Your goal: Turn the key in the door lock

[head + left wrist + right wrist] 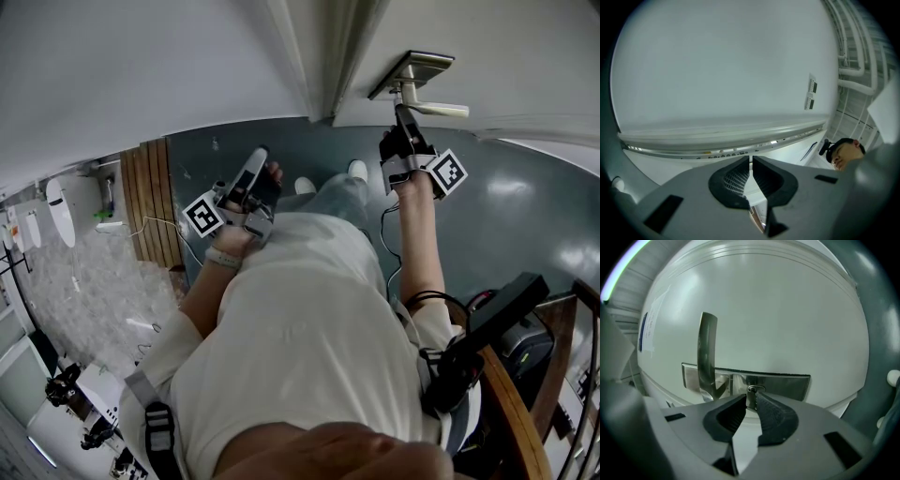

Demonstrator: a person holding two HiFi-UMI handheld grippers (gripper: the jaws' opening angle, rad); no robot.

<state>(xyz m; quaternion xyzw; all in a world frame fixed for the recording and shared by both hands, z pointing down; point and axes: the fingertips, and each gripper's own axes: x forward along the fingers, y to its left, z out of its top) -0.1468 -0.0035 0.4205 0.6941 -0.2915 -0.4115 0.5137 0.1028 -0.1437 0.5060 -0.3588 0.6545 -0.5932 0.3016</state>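
**Right gripper on the key, left gripper closed and empty**

At the far left of the head view we see a panel of brown wooden slats [150, 202] standing beside a dull blue-grey floor [525, 206]. Next comes our left gripper [262, 155], held up in front of the body and well apart from the door hardware. In the left gripper view its black pads [736, 180], ribbed on their inner faces, stand all but together. Only a thin slit shows between them, and nothing lies in it.

Further right, our right gripper [401, 111] reaches to the smooth white door [506, 47], its tips just beside the lever handle [436, 106]. In the right gripper view that handle is a curved bar of brushed metal to the left of the jaws. It is mounted on a long, polished rectangular lock plate [783, 383]. The key [751, 393] sits in the lock in this plate, a thin piece of bright metal seen edge-on. The two ribbed black pads close narrowly on it from either side and grip it at their tips.
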